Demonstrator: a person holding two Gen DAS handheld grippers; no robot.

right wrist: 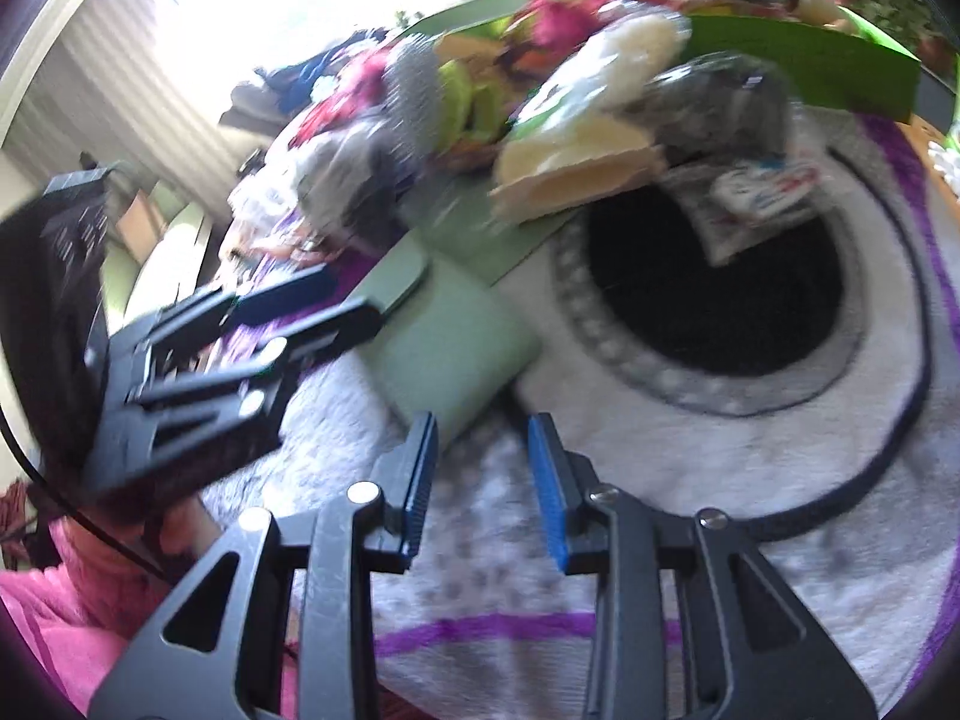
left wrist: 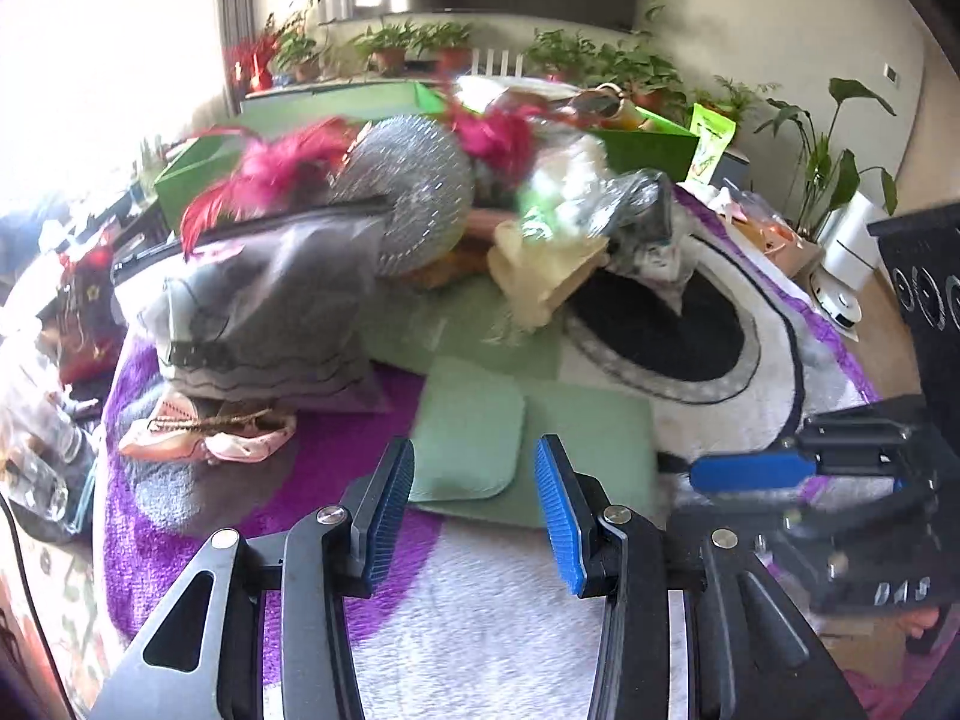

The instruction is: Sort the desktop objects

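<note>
Two grippers hang low over the fluffy white-and-purple rug (left wrist: 492, 594) that covers the table, and neither has hold of anything. The left gripper (left wrist: 474, 507) has its blue pads spread wide, with the near edge of a pale green pouch (left wrist: 468, 426) showing in the gap between them; whether the pads touch it I cannot tell. That pouch lies flat on a larger green mat (left wrist: 591, 438). The right gripper (right wrist: 483, 483) is likewise well open, its tips just short of the corner of the same mat (right wrist: 447, 360), above bare rug.

Farther back, the clutter to be sorted sits heaped together: a silver glittery ball (left wrist: 414, 192) with pink feathers (left wrist: 264, 174) beside it, a grey cloth bag (left wrist: 270, 312) in front of the ball, a cream-coloured pouch (left wrist: 546, 270) to its right, and crinkled plastic packets. A pink slipper-like item (left wrist: 204, 435) lies just before the grey bag. Green boxes (left wrist: 651, 147) stand behind the pile, with potted plants (left wrist: 390, 45) along the wall beyond.
</note>
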